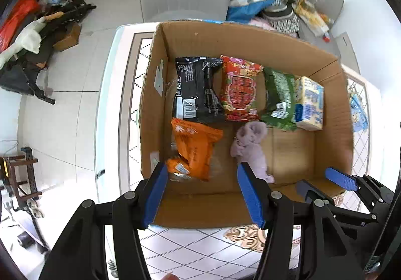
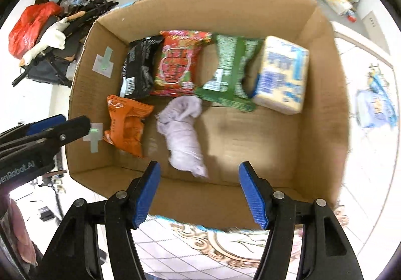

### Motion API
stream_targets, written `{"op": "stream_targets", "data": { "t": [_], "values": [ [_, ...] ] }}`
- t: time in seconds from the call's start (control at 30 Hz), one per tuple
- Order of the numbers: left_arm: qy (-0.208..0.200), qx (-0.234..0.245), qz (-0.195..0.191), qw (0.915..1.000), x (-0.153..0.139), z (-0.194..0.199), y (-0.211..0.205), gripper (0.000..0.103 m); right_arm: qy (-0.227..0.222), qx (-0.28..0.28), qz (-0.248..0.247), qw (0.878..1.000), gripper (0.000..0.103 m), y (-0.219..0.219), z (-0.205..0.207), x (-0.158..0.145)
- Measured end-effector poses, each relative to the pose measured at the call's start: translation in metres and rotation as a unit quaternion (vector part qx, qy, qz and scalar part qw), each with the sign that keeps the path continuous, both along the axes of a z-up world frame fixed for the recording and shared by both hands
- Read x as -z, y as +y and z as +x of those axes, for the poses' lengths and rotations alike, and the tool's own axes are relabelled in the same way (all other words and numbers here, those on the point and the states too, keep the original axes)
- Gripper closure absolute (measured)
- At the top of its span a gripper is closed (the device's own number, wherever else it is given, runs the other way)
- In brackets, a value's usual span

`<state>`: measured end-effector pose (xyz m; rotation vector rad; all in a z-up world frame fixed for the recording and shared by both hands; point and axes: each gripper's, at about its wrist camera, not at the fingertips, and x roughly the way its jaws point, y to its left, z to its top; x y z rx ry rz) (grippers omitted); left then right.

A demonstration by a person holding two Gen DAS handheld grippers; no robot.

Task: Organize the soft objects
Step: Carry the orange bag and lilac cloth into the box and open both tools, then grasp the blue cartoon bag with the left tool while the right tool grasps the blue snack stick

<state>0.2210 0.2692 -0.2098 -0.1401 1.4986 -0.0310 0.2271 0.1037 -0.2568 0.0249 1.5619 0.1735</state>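
Hovering over the cardboard box (image 2: 323,104), both tongs, left (image 1: 203,194) and right (image 2: 200,194), gaped wide, holding nothing. A crumpled lilac cloth (image 2: 183,129) lay inside beside an orange packet (image 2: 126,125).

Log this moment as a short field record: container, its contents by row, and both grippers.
container: open cardboard box on a patterned table
far row, left to right: black packet, red packet, green packet, yellow-blue tissue pack
near row: orange packet, lilac soft toy
left gripper: open, empty, over the box's near edge
right gripper: open, empty, near the toy
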Motion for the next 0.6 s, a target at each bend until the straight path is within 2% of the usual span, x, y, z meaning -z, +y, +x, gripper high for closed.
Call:
{"op": "stream_targets", "data": {
  "t": [0.07, 0.1, 0.13, 0.2, 0.4, 0.6],
  "values": [
    [-0.010, -0.009, -0.008, 0.9999, -0.005, -0.011, -0.006, 0.046, -0.009, -0.001, -0.007, 1.000, 0.036, -0.007, -0.006, -0.009],
    [-0.015, -0.011, -0.006, 0.9998, -0.008, -0.014, -0.008, 0.037, -0.016, 0.000, -0.012, 1.000, 0.034, -0.011, -0.009, -0.015],
    [-0.023, -0.010, -0.001, 0.9997, -0.012, -0.018, -0.011, 0.018, -0.021, 0.001, -0.015, 1.000, 0.031, -0.015, -0.012, -0.021],
    [-0.040, -0.006, 0.015, 0.9991, -0.021, -0.027, -0.017, 0.005, -0.033, 0.002, -0.025, 0.999, 0.011, -0.022, -0.018, -0.031],
    [-0.079, -0.014, 0.045, 0.9958, -0.044, -0.043, -0.021, 0.004, -0.065, 0.004, -0.044, 0.997, 0.003, -0.033, -0.035, -0.054],
    [-0.112, -0.016, 0.056, 0.9920, -0.070, -0.058, -0.030, 0.004, -0.083, 0.017, -0.033, 0.996, 0.003, -0.039, -0.052, -0.076]
  ]
}}
